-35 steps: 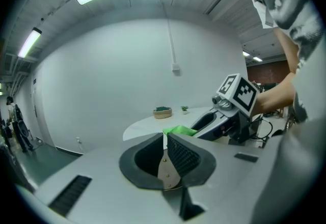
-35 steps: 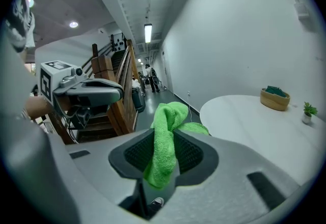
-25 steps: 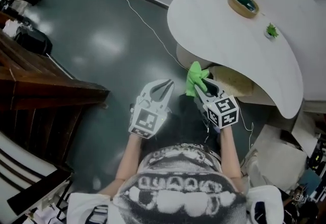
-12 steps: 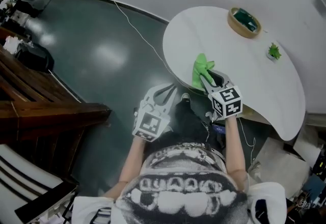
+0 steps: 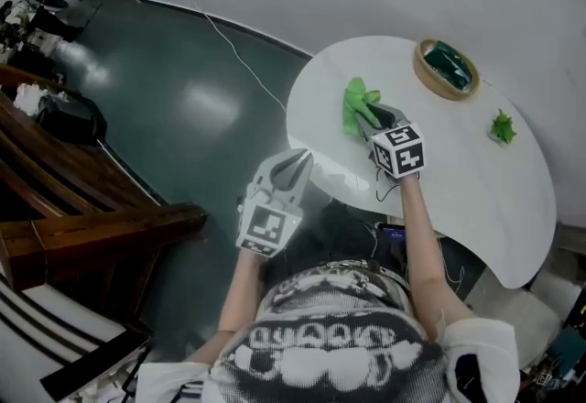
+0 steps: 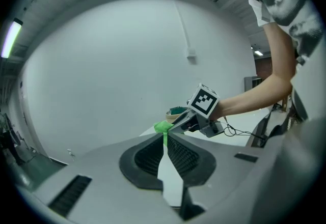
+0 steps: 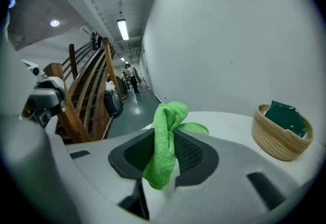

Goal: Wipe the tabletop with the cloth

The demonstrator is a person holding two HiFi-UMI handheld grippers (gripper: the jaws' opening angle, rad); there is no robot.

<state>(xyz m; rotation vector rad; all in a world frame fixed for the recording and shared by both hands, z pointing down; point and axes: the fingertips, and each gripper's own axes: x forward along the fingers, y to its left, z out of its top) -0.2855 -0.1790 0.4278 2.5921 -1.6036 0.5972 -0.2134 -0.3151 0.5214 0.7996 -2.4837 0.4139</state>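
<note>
The tabletop (image 5: 439, 154) is white and rounded. The left gripper (image 5: 298, 163) hangs just off its near edge, with its jaws pressed together on nothing. The right gripper (image 5: 363, 120) is over the table's left part. A woven basket (image 5: 446, 69) stands at the far edge. The green cloth (image 5: 357, 104) is pinched in the right jaws and bunches up past their tips.
</note>
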